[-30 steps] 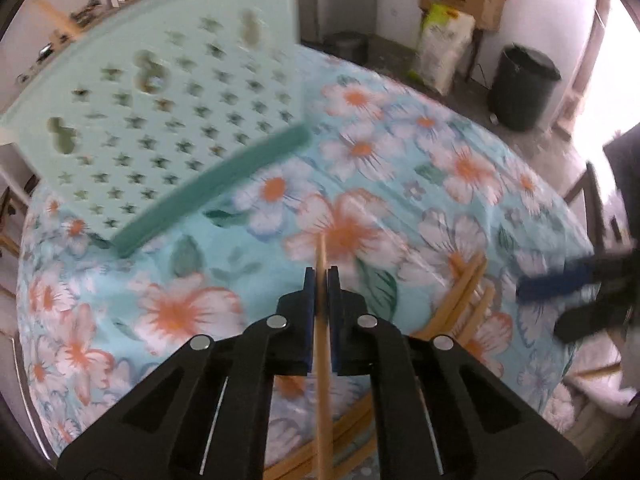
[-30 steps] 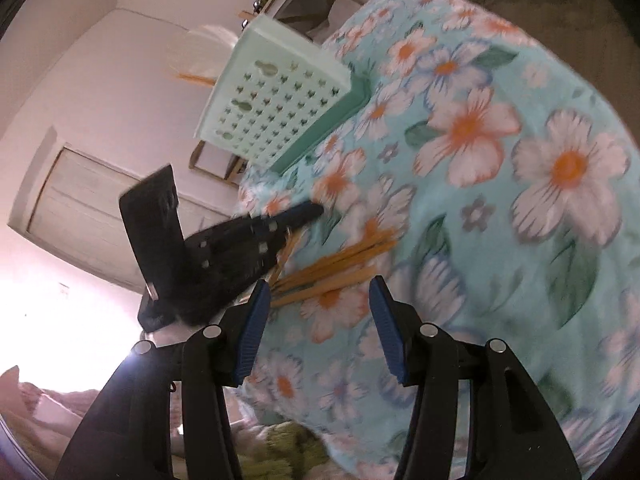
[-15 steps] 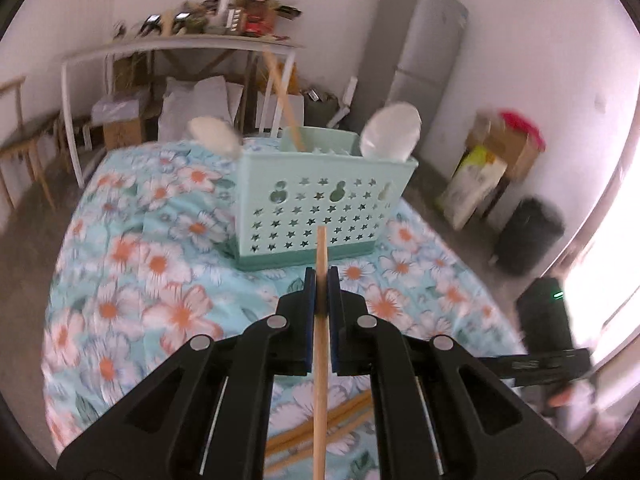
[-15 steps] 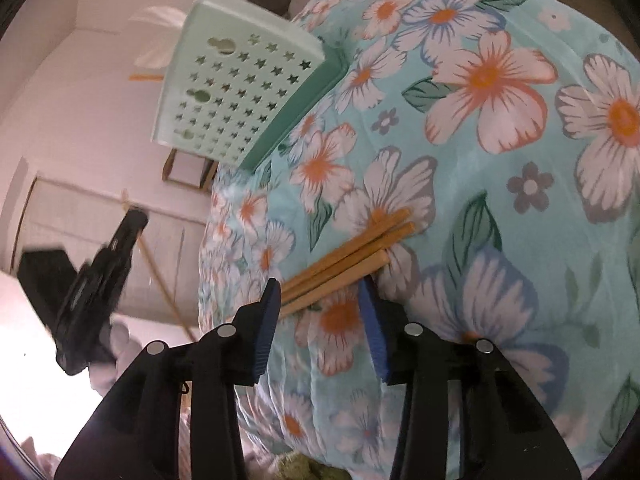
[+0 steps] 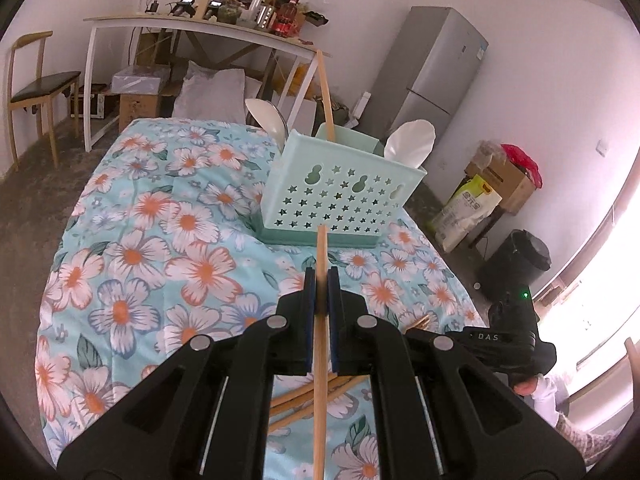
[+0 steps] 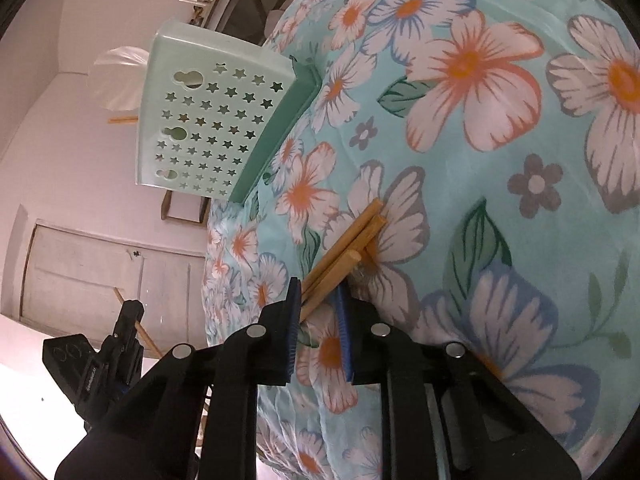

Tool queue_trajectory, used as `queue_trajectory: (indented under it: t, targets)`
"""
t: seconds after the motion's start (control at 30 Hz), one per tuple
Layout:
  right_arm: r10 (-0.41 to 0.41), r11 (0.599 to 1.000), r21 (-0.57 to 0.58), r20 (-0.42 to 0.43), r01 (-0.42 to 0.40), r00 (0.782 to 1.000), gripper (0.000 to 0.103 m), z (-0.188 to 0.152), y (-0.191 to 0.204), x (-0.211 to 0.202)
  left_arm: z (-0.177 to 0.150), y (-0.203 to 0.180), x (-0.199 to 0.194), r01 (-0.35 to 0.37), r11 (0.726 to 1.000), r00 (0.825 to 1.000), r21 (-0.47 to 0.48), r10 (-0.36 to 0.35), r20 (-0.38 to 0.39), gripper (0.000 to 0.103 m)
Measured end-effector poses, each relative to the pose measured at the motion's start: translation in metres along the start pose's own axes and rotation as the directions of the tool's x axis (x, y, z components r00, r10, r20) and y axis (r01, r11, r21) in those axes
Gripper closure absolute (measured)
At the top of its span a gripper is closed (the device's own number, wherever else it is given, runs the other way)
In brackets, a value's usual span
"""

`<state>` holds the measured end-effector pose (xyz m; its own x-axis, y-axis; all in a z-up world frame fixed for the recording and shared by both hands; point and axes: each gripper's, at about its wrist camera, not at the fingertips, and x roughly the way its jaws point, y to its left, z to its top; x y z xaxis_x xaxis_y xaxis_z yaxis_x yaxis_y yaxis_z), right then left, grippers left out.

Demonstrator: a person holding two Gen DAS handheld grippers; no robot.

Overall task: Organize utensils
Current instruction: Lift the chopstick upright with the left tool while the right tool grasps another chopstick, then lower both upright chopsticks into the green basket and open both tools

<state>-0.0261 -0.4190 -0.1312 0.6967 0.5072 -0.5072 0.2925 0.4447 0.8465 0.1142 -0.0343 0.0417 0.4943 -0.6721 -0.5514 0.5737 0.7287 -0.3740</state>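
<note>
Left wrist view: the left gripper (image 5: 321, 280) is clamping a single long light-wood chopstick (image 5: 320, 344) between its blue pads, the stick running straight out past the fingertips and back under the camera. Ahead of the fingers, well apart from them, the pale mint plastic utensil basket with star cut-outs (image 5: 340, 196) is standing on the flower-print turquoise tablecloth (image 5: 160, 248), already holding two white spoons (image 5: 412, 142) and one upright chopstick (image 5: 325, 96).

In the right wrist view, the right gripper (image 6: 318, 300) is closing its jaws over the near ends of a small bundle of loose wooden chopsticks (image 6: 344, 248) lying on the cloth; the bundle is sitting between the pads, which are not yet pressing on it.

To do this well, the right fingers probably should be settling squarely over one stick or the whole bundle, since a partial bite could be scattering the rest. The left hand appears to be needing its stick tipped upright above the basket's open top before letting go, so that it is dropping in beside the one already there rather than striking the rim.
</note>
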Motion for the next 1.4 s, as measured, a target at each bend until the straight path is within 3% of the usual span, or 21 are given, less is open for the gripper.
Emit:
queue_trajectory:
  t: [0.13, 0.3, 0.43, 0.63, 0.77, 0.93, 1.03, 1.1, 1.2, 1.33, 1.4]
  targets:
    - [0.028, 0.999, -0.028, 0.005, -0.028, 1.0, 0.087, -0.005, 0.003, -0.018, 0.002, 0.002, -0.008, -0.007, 1.0, 1.0, -0.008, 0.007, 0.019, 0.098]
    - [0.076, 0.984, -0.165, 0.084, -0.061, 0.994, 0.091, -0.007, 0.031, -0.051, 0.011, -0.001, -0.018, -0.015, 1.0, 0.999, -0.002, 0.015, 0.049, 0.098]
    - [0.163, 0.946, -0.305, 0.163, -0.108, 0.973, 0.095, -0.005, 0.062, -0.087, 0.029, -0.013, -0.026, -0.012, 1.0, 0.994, 0.015, 0.011, 0.107, 0.098]
    - [0.23, 0.897, -0.431, 0.259, -0.101, 0.938, 0.096, 0.002, 0.085, -0.131, 0.07, -0.031, -0.034, -0.006, 1.0, 0.974, 0.012, 0.003, 0.228, 0.098]
    - [0.27, 0.89, -0.441, 0.301, -0.118, 0.914, 0.096, 0.013, 0.084, -0.151, 0.107, -0.042, -0.033, -0.016, 1.0, 0.94, -0.003, 0.016, 0.341, 0.098]
    - [0.299, 0.885, -0.446, 0.325, -0.134, 0.897, 0.096, 0.02, 0.076, -0.167, 0.149, -0.052, -0.029, -0.063, 0.997, 0.871, -0.035, 0.072, 0.487, 0.098]
    - [0.313, 0.883, -0.447, 0.327, -0.146, 0.892, 0.096, 0.026, 0.07, -0.169, 0.17, -0.061, -0.019, -0.15, 0.988, 0.804, -0.032, 0.141, 0.578, 0.098]
    - [0.319, 0.883, -0.443, 0.327, -0.154, 0.89, 0.096, 0.03, 0.067, -0.168, 0.18, -0.064, -0.008, -0.183, 0.983, 0.778, -0.032, 0.165, 0.607, 0.098]
    - [0.32, 0.888, -0.431, 0.333, -0.159, 0.887, 0.096, 0.038, 0.061, -0.166, 0.193, -0.065, 0.012, -0.19, 0.981, 0.768, -0.05, 0.18, 0.614, 0.098]
    - [0.309, 0.896, -0.418, 0.344, -0.15, 0.886, 0.096, 0.046, 0.055, -0.166, 0.205, -0.068, 0.034, -0.151, 0.987, 0.787, -0.062, 0.158, 0.596, 0.098]
    - [0.304, 0.898, -0.415, 0.346, -0.145, 0.888, 0.096, 0.048, 0.053, -0.166, 0.21, -0.073, 0.038, -0.139, 0.989, 0.783, -0.052, 0.142, 0.605, 0.098]
